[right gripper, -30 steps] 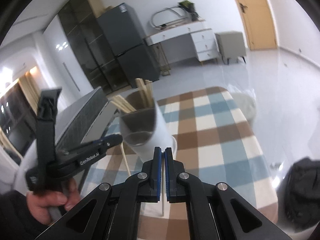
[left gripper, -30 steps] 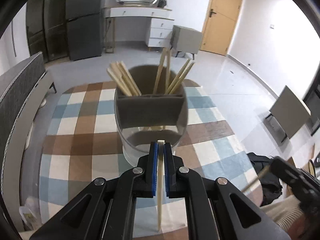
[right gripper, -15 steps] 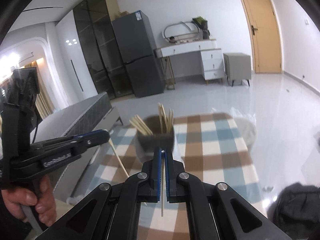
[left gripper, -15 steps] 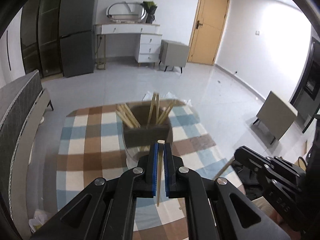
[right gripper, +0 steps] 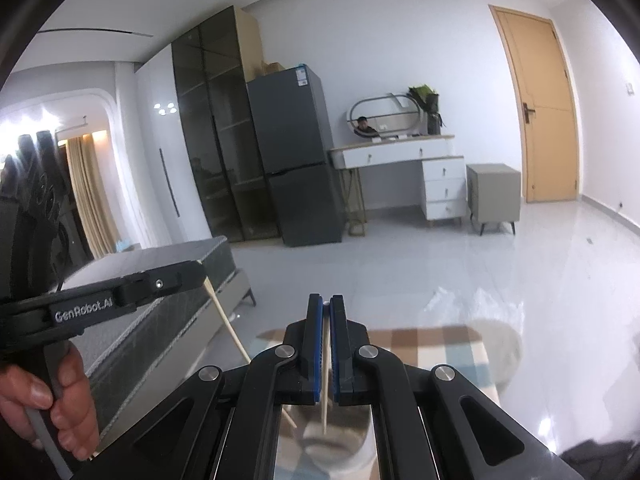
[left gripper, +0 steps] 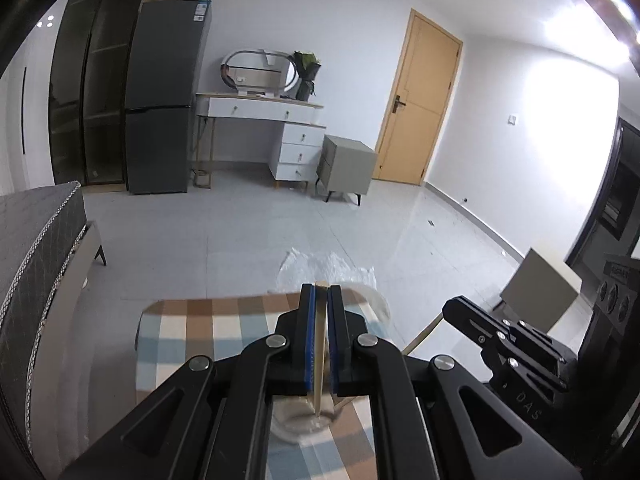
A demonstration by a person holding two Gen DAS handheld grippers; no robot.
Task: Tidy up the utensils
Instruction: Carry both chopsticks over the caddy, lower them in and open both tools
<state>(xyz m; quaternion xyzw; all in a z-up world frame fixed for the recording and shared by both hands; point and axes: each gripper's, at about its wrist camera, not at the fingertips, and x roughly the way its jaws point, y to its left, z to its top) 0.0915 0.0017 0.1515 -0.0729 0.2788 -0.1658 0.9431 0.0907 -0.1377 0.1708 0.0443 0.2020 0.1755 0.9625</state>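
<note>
Left claw [left gripper: 320,292]: clenched on one wooden chopstick [left gripper: 319,356], pinched upright between the blue pads, its lower end hanging over the holder [left gripper: 300,420] on the checked counter [left gripper: 200,328]. Right claw [right gripper: 325,304]: clenched on a second chopstick [right gripper: 325,384], likewise hanging down between its pads above the holder.

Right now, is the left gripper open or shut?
Shut: the left gripper pinches one chopstick between its blue pads.

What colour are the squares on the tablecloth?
Brown, blue and white checks on the tablecloth, clearest in the left wrist view.
</note>
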